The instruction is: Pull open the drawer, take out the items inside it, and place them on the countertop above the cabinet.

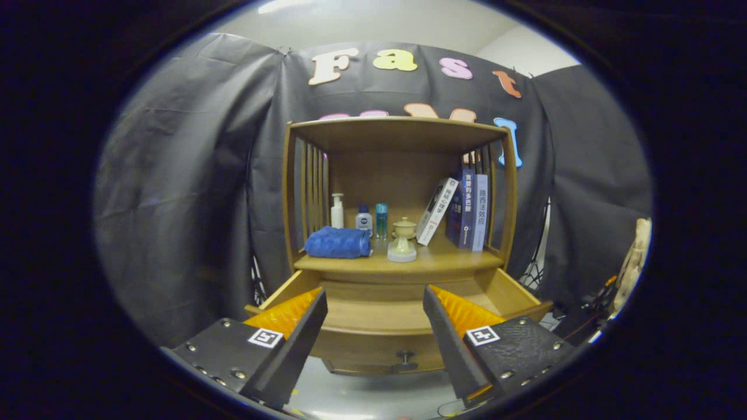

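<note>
The wooden cabinet's drawer [379,344] stands pulled out toward me, its round knob [404,356] low on the front panel. The part of the drawer's floor that I can see between my fingers is bare wood; both fingers hide its side portions. My gripper [374,291] is open and holds nothing, hovering over the drawer with the fingers wide apart. Just above the drawer lies the countertop [449,261]. On it rest a folded blue towel [338,242] at the left and a pale ceramic lidded jar [402,239] near the middle.
At the back of the countertop stand a white pump bottle [337,211], a small blue-capped bottle [364,220] and a teal bottle [381,220]. Several books [467,204] lean at the right. Slatted side walls and a top board enclose the space.
</note>
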`<state>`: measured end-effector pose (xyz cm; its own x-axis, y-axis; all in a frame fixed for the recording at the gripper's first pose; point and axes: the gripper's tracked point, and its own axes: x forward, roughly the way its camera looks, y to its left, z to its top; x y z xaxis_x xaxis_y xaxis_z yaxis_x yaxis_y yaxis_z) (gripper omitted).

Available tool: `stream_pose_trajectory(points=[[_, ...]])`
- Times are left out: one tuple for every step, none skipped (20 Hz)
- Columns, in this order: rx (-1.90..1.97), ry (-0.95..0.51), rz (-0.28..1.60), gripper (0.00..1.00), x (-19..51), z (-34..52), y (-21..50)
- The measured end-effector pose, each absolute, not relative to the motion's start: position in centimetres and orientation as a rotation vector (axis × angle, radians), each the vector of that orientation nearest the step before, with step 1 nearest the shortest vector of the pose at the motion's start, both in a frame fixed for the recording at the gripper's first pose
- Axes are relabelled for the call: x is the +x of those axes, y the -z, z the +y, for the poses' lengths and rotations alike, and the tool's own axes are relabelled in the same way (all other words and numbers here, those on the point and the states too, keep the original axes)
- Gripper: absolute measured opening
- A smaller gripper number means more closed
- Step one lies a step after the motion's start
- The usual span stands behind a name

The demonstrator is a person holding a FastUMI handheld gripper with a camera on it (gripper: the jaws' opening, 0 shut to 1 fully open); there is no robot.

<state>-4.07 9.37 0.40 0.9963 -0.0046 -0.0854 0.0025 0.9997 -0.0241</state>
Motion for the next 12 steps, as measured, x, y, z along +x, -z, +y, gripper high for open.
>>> stream_pose_trajectory(points=[[-0.028, 0.004, 0.078, 0.98, -4.8, 8.9, 0.5], [-0.035, -0.005, 0.070, 0.98, -5.3, 8.9, 1.4], [-0.044, -0.004, 0.060, 0.98, -5.8, 8.6, 2.3], [-0.057, 0.004, 0.052, 0.98, -6.0, 8.1, 3.1], [-0.059, 0.011, 0.046, 0.98, -6.0, 7.3, 4.1], [-0.049, 0.013, 0.049, 0.98, -5.8, 7.0, 5.1], [-0.037, 0.006, 0.066, 0.98, -5.4, 6.9, 6.4], [-0.029, -0.006, 0.079, 0.98, -5.1, 7.1, 7.4], [-0.027, -0.010, 0.078, 0.98, -4.7, 7.0, 7.9], [-0.028, -0.006, 0.076, 0.99, -4.2, 6.8, 8.2], [-0.027, -0.011, 0.082, 0.98, -3.8, 6.9, 8.9], [-0.029, -0.020, 0.086, 0.98, -3.6, 7.0, 9.4]])
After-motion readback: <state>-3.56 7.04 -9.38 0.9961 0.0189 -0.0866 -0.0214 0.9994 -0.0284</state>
